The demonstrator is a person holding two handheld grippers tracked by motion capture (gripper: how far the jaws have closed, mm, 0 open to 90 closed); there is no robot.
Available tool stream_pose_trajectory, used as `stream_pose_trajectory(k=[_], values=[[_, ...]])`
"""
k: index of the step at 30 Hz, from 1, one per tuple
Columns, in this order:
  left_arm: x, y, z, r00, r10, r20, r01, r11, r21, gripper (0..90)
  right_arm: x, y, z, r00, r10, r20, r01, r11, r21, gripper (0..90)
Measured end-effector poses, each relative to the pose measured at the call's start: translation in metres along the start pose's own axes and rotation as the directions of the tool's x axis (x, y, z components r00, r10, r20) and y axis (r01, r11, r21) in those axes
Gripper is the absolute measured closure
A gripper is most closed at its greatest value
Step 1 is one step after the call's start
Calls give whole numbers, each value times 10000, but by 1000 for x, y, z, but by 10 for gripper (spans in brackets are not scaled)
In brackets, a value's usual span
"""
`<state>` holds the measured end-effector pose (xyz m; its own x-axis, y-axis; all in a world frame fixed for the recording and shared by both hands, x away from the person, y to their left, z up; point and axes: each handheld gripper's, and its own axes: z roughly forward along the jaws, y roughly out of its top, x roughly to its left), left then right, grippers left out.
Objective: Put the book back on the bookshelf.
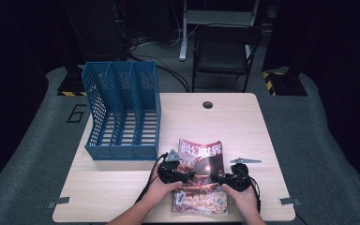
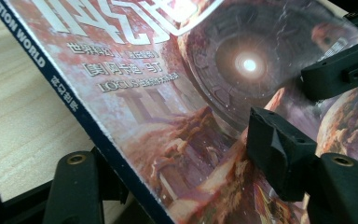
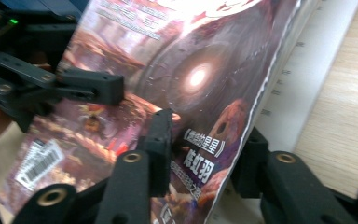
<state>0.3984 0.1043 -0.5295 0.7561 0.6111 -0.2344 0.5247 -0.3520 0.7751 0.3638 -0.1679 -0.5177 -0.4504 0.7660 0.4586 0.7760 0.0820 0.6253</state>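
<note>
At the near edge of the table (image 1: 122, 187), a magazine (image 1: 201, 159) lies flat with both grippers on it, just in front of the blue file rack (image 1: 122, 112).

The left gripper (image 1: 180, 177) straddles the spine edge, one jaw under it and one on the cover, but its own view shows space there, so the jaws look part-open and not yet pinching. The right gripper (image 1: 222, 179) straddles the opposite, open-page edge, also with slack, so nothing looks clamped.

To do this step well, the person should probably push both grippers further in before squeezing. A glossy cover held only by its margin could slide or peel away from the pages. Closing on the spine side first seems safer, since that edge is stiff.

It's hard to tell whether the lower jaws are actually under the whole magazine or just tucked beneath the cover. The rack's front slots face away too.
</note>
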Motion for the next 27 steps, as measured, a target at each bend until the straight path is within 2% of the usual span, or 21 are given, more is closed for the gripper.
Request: stream_pose_trajectory(k=[7,9,11,14,15,17,23,24,25,26,27], values=[[2,0,0,9997,-229,-114,228,9997,-90,417,-7,1,-5,9998,181,119,-183,9996,216,595],[2,0,0,9996,-263,-107,262,9996,-96,426,-8,1,-7,9989,472,21,-472,9983,344,596],[3,1,0,9996,-264,-89,263,9996,-119,429,-11,2,-7,9994,351,-51,-349,9987,380,599],[4,1,0,9996,-285,-67,285,9996,-43,438,-11,2,-7,9986,523,-105,-518,9975,481,599],[4,1,0,9991,-427,-61,426,9990,-145,448,-12,2,-7,9987,491,-154,-483,9975,517,596],[6,2,0,9988,-492,-48,491,9988,-40,468,-13,3,-7,9980,569,-260,-552,9966,610,591],[8,7,-3,9914,-1306,101,1304,9912,240,559,-16,3,-7,9972,638,-396,-608,9956,718,665],[9,8,-5,9929,-1187,120,1184,9926,281,575,-17,3,-7,9971,618,-439,-586,9958,697,672],[7,9,-5,9909,-1344,79,1342,9908,177,588,-18,3,-7,9962,701,-509,-664,9953,704,679],[8,10,-7,9924,-1223,146,1218,9921,296,600,-17,3,-7,9941,944,-543,-900,9928,788,690],[8,12,-9,9925,-1202,218,1194,9922,361,622,-17,3,-7,9937,965,-577,-922,9931,722,708]])
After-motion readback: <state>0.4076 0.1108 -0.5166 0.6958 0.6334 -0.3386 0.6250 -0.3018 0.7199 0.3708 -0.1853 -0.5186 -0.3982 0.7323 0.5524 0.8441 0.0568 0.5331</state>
